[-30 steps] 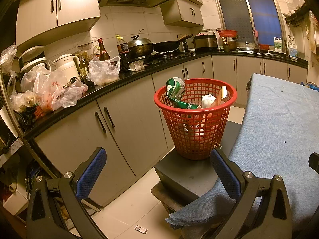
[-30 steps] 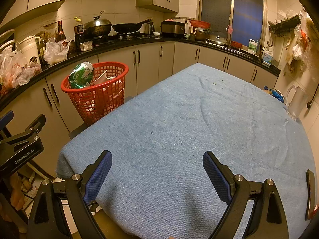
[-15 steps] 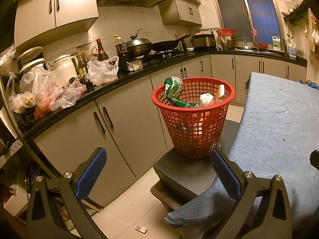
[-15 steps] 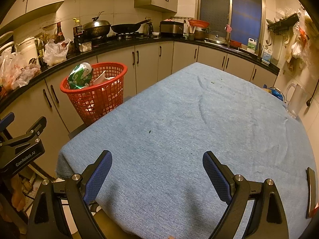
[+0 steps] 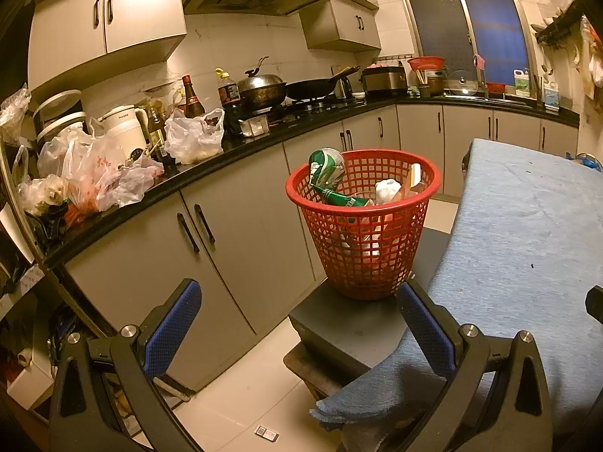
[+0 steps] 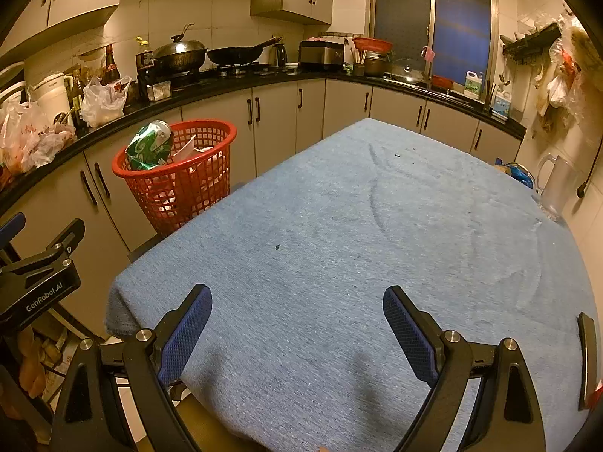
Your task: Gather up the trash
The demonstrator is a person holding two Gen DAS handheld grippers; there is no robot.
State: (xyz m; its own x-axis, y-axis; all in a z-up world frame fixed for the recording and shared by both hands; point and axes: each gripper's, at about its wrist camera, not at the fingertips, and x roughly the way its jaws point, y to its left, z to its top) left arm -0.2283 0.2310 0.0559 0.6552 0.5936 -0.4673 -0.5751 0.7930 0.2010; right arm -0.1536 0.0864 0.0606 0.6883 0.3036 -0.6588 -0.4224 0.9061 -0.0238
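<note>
A red mesh basket (image 5: 361,248) stands on a dark stool beside the table; it also shows in the right wrist view (image 6: 177,177). It holds a crushed green can (image 5: 327,167), a green bottle, crumpled white paper (image 5: 388,190) and other scraps. My left gripper (image 5: 299,324) is open and empty, held off the table's left edge, short of the basket. My right gripper (image 6: 297,324) is open and empty, above the near end of the blue tablecloth (image 6: 377,233). The left gripper's body shows at the left edge of the right wrist view.
Grey cabinets (image 5: 226,233) under a black counter (image 5: 211,162) run along the left and back, crowded with plastic bags, bottles, a kettle and pans. A glass jug (image 6: 557,184) stands at the table's right edge. A dark flat object (image 6: 586,358) lies near the right corner.
Both grippers have drifted slightly; the basket sits a little lower and further left in the left wrist view. Both stay open and empty.
</note>
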